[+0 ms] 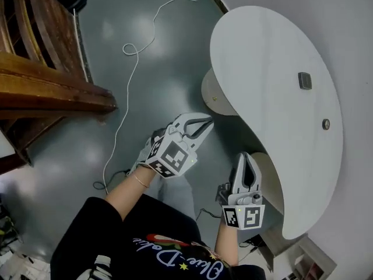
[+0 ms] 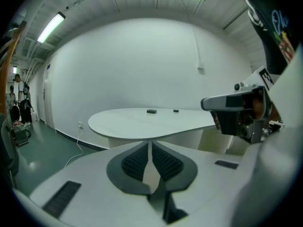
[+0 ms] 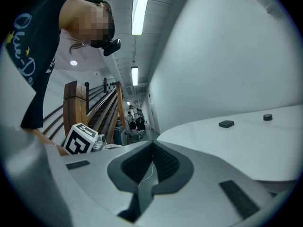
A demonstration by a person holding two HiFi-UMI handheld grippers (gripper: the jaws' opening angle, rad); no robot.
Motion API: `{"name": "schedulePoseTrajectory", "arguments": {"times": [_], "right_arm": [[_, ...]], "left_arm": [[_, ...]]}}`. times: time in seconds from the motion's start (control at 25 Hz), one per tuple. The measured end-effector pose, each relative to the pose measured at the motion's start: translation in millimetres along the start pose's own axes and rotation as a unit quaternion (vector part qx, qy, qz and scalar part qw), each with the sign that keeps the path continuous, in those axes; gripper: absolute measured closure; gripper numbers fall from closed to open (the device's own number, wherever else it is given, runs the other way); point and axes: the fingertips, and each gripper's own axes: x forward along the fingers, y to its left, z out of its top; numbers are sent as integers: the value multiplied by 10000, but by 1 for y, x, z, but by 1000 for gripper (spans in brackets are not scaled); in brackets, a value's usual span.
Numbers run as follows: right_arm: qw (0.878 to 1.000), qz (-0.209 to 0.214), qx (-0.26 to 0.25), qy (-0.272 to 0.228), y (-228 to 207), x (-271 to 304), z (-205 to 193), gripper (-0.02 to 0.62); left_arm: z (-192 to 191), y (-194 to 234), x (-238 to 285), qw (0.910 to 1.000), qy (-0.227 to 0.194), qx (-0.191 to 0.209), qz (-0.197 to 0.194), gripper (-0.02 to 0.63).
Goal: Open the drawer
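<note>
The left gripper (image 1: 205, 123) and the right gripper (image 1: 247, 158) are beside the table's (image 1: 274, 69) curved edge, both with jaws together, holding nothing.

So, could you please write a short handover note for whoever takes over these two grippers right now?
Left gripper: jaws shut, empty, in the air beside the white table.
Right gripper: jaws shut, empty, close to the cream unit under the tabletop.
Drawer: no front or handle can be made out in any view; probably in that unit.
Done: nothing touched so far.
Left: find the drawer's handle, open the jaws, grip it, pull the drawer out.
</note>
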Motion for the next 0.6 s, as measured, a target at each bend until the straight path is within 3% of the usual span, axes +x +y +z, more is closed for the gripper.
{"name": "schedulePoseTrajectory", "arguments": {"times": [0.6], "right_arm": [[9979,379,116,509,10,71,-67,598]], "left_arm": [[-100,52,81,9990,191,-411,49,600]]}}
